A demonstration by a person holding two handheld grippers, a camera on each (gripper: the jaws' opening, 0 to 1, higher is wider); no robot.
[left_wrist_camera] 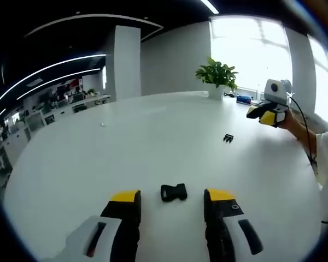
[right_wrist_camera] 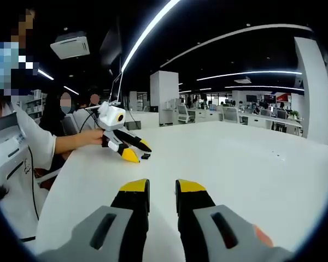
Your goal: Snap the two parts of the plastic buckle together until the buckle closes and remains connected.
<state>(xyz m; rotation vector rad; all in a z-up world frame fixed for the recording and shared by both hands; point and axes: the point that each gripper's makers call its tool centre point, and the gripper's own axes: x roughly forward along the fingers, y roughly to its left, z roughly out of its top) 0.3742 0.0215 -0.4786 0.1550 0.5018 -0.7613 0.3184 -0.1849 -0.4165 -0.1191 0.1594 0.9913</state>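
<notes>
A: Quick status, where do we stand? We have the left gripper (left_wrist_camera: 170,203) low over the white table (left_wrist_camera: 153,142), jaws spread wide, nothing between them. One buckle half (left_wrist_camera: 174,192), the black socket piece, lies flat on the table just ahead of the tips, roughly centred in the gap.

B: And the other buckle half (left_wrist_camera: 228,138)? We see it further off toward the right side of the left gripper view, small and black, well apart from the first. So nothing is joined, nothing is gripped. We judge the task barely started: both pieces are to be picked up, aligned and snapped.

A: Right gripper (right_wrist_camera: 162,190)? In its own view the jaws stand close, a narrow gap, empty. From the left gripper view it sits held up at the far right (left_wrist_camera: 269,113), and we cannot tell its jaws there.

B: In the right gripper view we also catch the left gripper (right_wrist_camera: 132,150) with the socket piece (right_wrist_camera: 146,156) beside its tip.

A: Surface: plain, glossy white, big rounded table. Room: open office, potted plant (left_wrist_camera: 217,76) by a bright window, a white pillar (left_wrist_camera: 127,63), ceiling light strips, desks far back.
</notes>
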